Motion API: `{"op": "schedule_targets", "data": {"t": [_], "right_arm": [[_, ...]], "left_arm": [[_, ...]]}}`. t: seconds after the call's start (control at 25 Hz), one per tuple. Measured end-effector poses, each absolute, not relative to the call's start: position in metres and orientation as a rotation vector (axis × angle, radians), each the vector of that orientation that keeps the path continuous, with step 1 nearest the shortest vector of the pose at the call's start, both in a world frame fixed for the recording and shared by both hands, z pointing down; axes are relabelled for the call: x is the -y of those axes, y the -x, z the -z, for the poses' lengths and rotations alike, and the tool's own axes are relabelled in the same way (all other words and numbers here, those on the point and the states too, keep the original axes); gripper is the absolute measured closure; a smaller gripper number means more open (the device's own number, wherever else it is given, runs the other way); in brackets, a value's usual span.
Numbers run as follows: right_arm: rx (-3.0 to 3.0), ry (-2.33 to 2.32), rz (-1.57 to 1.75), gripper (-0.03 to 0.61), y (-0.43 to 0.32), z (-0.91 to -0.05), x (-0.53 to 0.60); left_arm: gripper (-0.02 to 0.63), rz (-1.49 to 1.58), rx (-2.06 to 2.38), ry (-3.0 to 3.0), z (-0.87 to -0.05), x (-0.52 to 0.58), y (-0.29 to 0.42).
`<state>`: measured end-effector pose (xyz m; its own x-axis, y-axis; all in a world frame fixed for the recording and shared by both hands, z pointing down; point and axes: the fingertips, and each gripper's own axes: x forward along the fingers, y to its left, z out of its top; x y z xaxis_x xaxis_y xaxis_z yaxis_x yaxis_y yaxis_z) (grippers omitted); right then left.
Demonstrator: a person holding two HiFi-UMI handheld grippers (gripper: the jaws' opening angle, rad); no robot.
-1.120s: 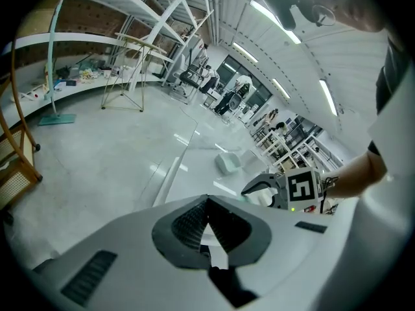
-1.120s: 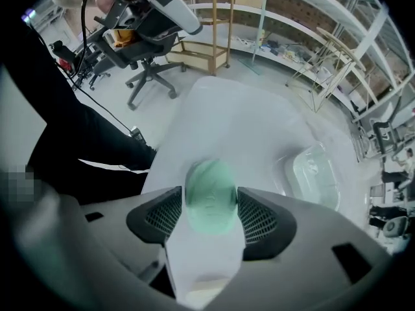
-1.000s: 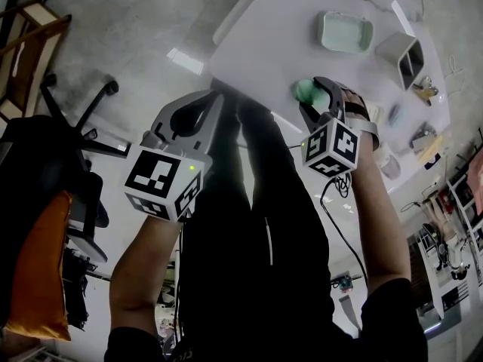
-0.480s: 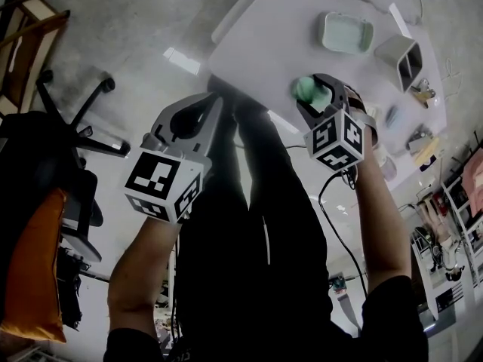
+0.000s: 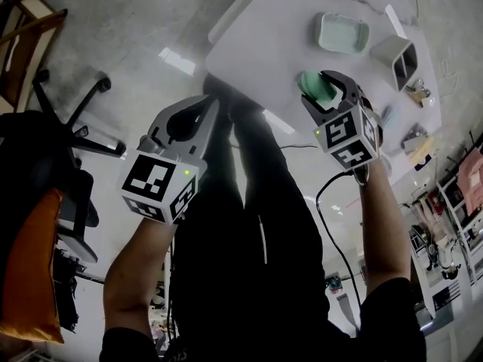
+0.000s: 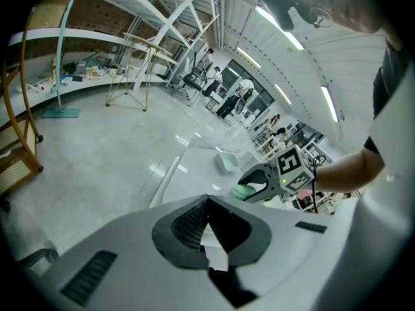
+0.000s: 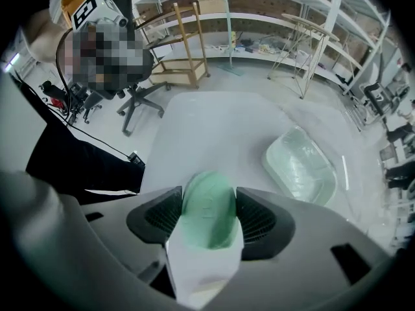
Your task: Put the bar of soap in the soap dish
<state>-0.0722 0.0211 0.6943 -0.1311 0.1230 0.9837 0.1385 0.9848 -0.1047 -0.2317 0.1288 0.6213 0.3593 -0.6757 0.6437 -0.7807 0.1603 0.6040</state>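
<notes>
the right gripper (image 7: 209, 199) has its jaws partly closed on the bar of soap (image 7: 209, 214), one ribbed dark pad pressing each narrow side of it. the bar is a pale green oval. its long axis runs along the jaws, with the rounded free end pointing forward past the fingertips and the other end back in the throat of the gripper. a broad face of the bar is turned toward the gripper's camera; there is a faint raised mark on that face, too blurred to read.

in the head view the soap is held in the air over the near edge of the white table (image 5: 260, 47). the soap dish (image 5: 342, 33), a pale green rounded rectangle with nothing in it, lies farther in on the table toward its far edge, apart from the bar. in the right gripper view the dish sits ahead and to the right of the soap, its long axis slanted.

the left gripper (image 5: 190, 121) is held off the table's near edge, over the floor; its jaws are pressed together at the tips with nothing between them.

each gripper's cube bears black-and-white square markers, patterns only, no lettering. a white open box (image 5: 395, 56) stands just beside the dish.
</notes>
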Motion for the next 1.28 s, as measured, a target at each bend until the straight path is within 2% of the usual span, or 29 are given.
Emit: {"op": "schedule_targets", "data": {"t": [0.8, 1.28], "right_arm": [[1.496, 0.261, 0.123, 0.288, 0.046, -0.722, -0.004], [1.627, 0.216, -0.031, 0.291, 0.064, -0.684, -0.001]], "left_arm": [[0.604, -0.124, 1.347, -1.544, -0.625, -0.105, 0.231], [0.604, -0.161, 1.329, -1.583, -0.608, -0.084, 0.230]]}}
